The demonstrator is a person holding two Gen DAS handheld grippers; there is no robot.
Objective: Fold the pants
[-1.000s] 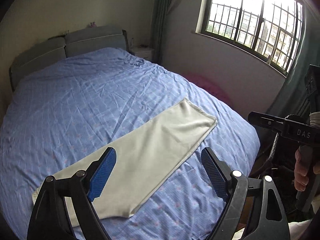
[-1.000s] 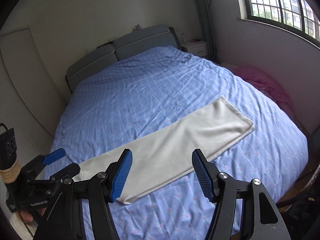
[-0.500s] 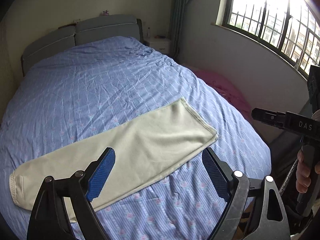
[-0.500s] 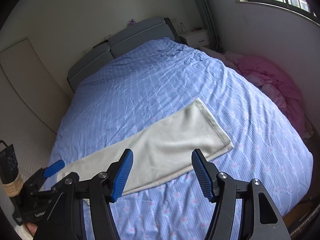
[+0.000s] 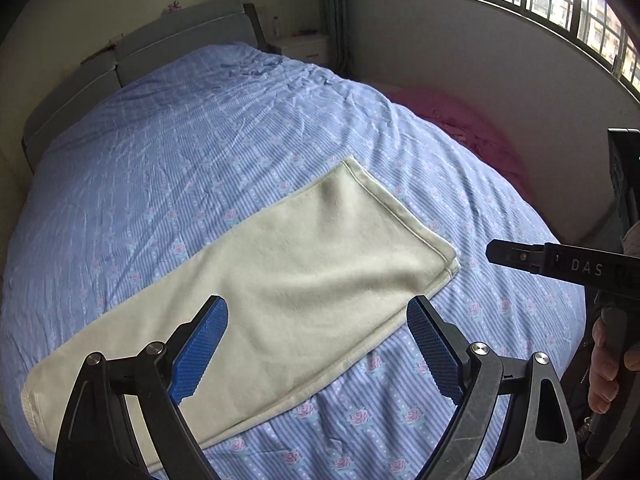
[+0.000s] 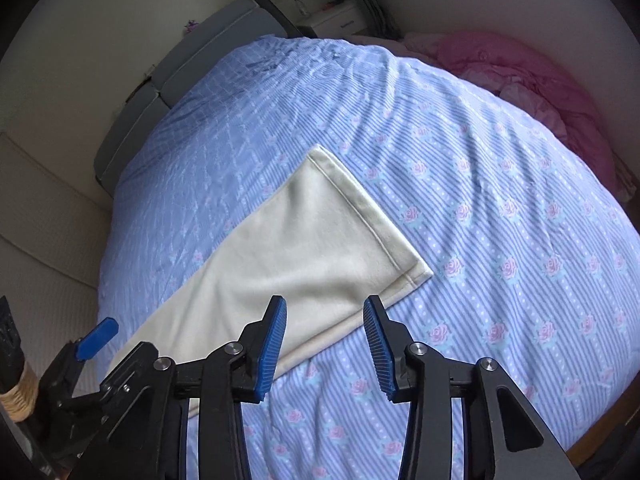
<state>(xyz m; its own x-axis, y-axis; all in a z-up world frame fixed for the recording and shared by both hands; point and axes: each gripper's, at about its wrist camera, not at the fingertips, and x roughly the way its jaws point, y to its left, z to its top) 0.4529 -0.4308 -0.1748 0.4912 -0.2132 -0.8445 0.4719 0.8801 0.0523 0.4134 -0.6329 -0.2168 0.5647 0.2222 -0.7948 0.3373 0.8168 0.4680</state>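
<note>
The cream, soft fleece pants (image 5: 280, 280) lie flat across the middle of the frame as one long strip, legs apparently already stacked lengthwise; folding end to end seems left to do. They rest on the blue rose-print bedspread (image 5: 200, 140). The left gripper (image 5: 316, 344) hovers above with fingers spread, the right gripper (image 6: 324, 340) likewise, neither holding anything.

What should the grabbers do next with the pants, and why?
Probably lower the right gripper onto the near corner of the hem and pinch it. The pants lie flat on the bed, already folded lengthwise, and both the right gripper and the left gripper are open, holding nothing. The right one hangs nearest the hem, ready to bring it toward the waistband.
</note>
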